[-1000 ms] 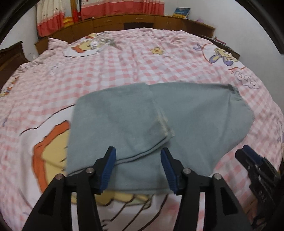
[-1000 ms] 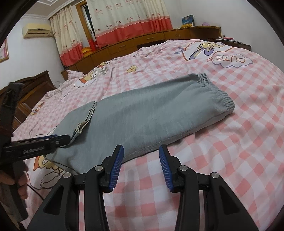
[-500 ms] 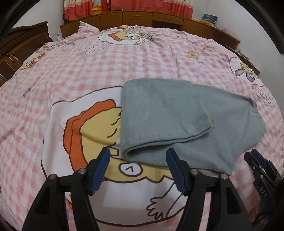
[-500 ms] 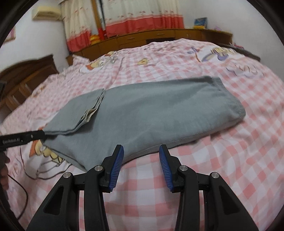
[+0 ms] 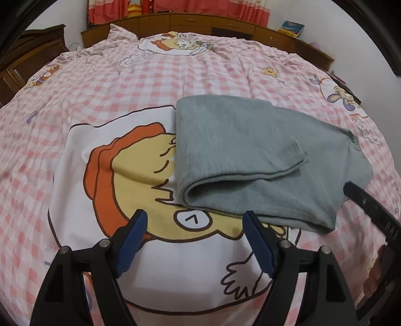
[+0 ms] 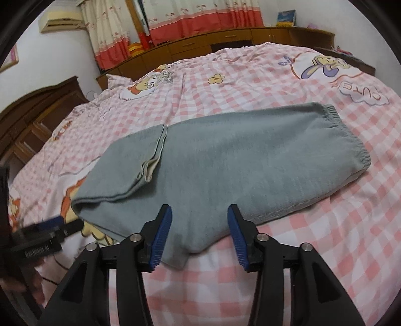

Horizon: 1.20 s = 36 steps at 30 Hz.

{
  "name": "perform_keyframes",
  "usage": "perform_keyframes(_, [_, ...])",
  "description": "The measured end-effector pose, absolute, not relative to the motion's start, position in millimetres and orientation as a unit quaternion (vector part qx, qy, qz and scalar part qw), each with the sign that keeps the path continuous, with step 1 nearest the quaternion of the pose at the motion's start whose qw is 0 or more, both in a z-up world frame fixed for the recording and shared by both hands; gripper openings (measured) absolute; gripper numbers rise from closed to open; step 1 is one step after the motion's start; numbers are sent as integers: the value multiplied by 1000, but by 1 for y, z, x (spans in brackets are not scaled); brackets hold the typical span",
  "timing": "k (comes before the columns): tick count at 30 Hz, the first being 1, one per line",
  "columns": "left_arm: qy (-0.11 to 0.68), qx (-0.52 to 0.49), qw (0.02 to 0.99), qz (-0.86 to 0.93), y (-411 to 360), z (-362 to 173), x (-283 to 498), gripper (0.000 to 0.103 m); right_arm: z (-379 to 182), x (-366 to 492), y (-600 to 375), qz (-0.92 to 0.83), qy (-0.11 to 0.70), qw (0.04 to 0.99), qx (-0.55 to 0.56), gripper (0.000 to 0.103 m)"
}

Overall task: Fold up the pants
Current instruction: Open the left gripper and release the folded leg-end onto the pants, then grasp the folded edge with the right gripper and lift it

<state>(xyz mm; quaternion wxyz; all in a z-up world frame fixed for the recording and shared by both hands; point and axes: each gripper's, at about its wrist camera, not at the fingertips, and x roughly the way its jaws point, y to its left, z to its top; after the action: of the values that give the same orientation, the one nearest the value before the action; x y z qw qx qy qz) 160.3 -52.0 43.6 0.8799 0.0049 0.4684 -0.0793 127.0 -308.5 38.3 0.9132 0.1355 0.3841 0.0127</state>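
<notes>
Grey pants [image 5: 250,150] lie on the bed, the legs' ends folded back over the middle part. In the right wrist view the pants [image 6: 238,160] stretch from the folded end at left to the elastic waistband [image 6: 351,135] at right. My left gripper [image 5: 194,243] is open and empty, just short of the folded near edge. My right gripper [image 6: 199,235] is open and empty, its fingertips at the pants' near long edge. The left gripper's body [image 6: 45,235] shows at the left of the right wrist view.
A pink checked bedsheet [image 5: 125,82] with cartoon prints covers the bed. Wooden cabinets [image 6: 225,42] and red-trimmed curtains [image 6: 200,17] stand along the far wall. A dark wooden wardrobe [image 6: 30,120] is at the left.
My left gripper has drawn back toward the pants' folded end, off the cloth. My right gripper has moved closer to the pants' near edge. The pants have not changed shape.
</notes>
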Motion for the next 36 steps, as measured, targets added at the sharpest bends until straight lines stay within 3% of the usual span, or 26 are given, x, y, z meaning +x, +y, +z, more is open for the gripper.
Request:
perform_keyframes(25, [467,-41,878,-94,-31,29,163,84,30,220,-242,53,433,891,124,50])
perform_keyframes(26, [468,-43,878,-94,-31,29,163,84,30,223,-241,56,434,891,126,48])
perform_keyframes(28, [469,-48,877,-94,-30,30,165,84,30,228,-238,63,435,890,122,17])
perform_keyframes(29, [471,-52,876,-94,-29,31,165,84,31,230,-236,59,435,891,115,11])
perform_keyframes(36, [474,-71,873,-91,-24,39,168,84,71,216,-241,63,390,914,87,7])
